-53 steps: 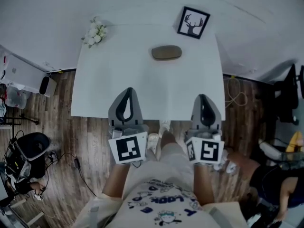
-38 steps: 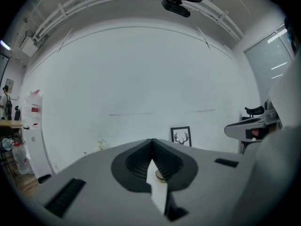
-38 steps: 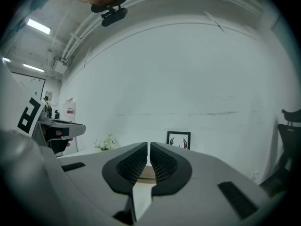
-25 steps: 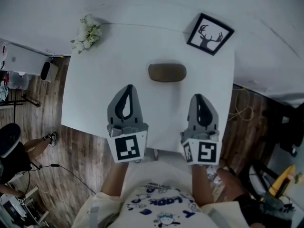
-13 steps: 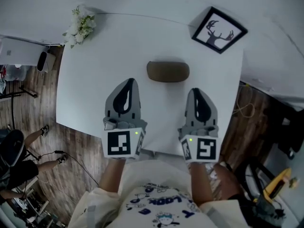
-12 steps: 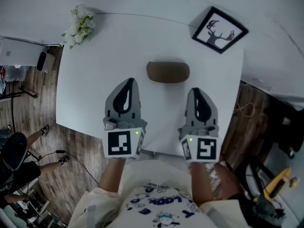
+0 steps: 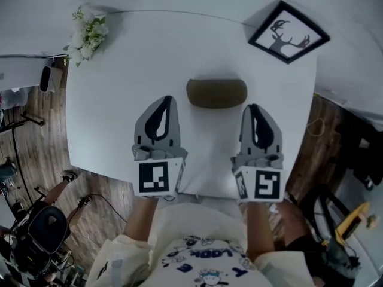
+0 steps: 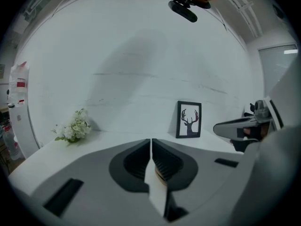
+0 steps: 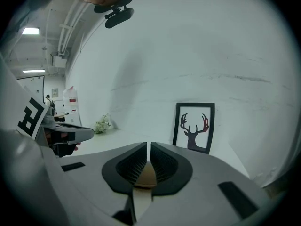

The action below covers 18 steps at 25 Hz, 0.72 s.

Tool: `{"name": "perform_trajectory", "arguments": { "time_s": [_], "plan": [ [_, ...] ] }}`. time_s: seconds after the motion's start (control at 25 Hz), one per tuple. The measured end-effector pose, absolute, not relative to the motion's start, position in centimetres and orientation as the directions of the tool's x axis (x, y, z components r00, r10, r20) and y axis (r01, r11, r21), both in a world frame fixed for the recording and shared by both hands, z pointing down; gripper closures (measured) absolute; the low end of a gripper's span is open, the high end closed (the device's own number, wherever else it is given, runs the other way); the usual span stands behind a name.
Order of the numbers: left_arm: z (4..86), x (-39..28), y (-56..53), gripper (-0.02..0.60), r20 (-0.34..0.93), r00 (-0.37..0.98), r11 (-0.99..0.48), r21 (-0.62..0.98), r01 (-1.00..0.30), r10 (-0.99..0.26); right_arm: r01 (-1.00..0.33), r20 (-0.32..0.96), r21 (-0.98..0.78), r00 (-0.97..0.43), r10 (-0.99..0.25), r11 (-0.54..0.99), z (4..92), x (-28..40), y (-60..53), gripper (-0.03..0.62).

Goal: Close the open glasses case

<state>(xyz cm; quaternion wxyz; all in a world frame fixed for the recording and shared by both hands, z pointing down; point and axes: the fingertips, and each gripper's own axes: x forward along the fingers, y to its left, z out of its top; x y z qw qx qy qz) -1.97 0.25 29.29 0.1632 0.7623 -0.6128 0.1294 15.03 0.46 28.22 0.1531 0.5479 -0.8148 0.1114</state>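
- White table [image 7: 114,100] bears the case [image 7: 216,93], just beyond our grippers.
- Our left gripper [image 7: 167,100] and right gripper [image 7: 254,108] are clenched, empty.
- We judge this the approach; next, push it shut.

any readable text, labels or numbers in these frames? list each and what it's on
"LOOK": print on the person's shirt, seen upside down; the smaller print around it is too blurred to read.
Cubes on left gripper and right gripper: square marker patterns only, no words.
Framed deer picture: no text.
Red label on a white container: too small to read.
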Motion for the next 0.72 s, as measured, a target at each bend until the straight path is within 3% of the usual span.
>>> {"name": "perform_trajectory", "arguments": {
  "time_s": [0.24,0.72],
  "plan": [
    [31.2,-2.0,-1.3,0.580,0.404,0.284,-0.271,0.090,-0.958,-0.870,-0.915,0.415,-0.012,-0.372,-0.830,0.404,30.1,13.7,-0.6,0.513],
    [35.3,-2.3,-3.5,0.580,0.476,0.440,-0.460,0.081,-0.884,-0.761,-0.896,0.510,-0.003,-0.384,-0.770,0.444,33.5,12.5,-2.1,0.477]
  ]
}}
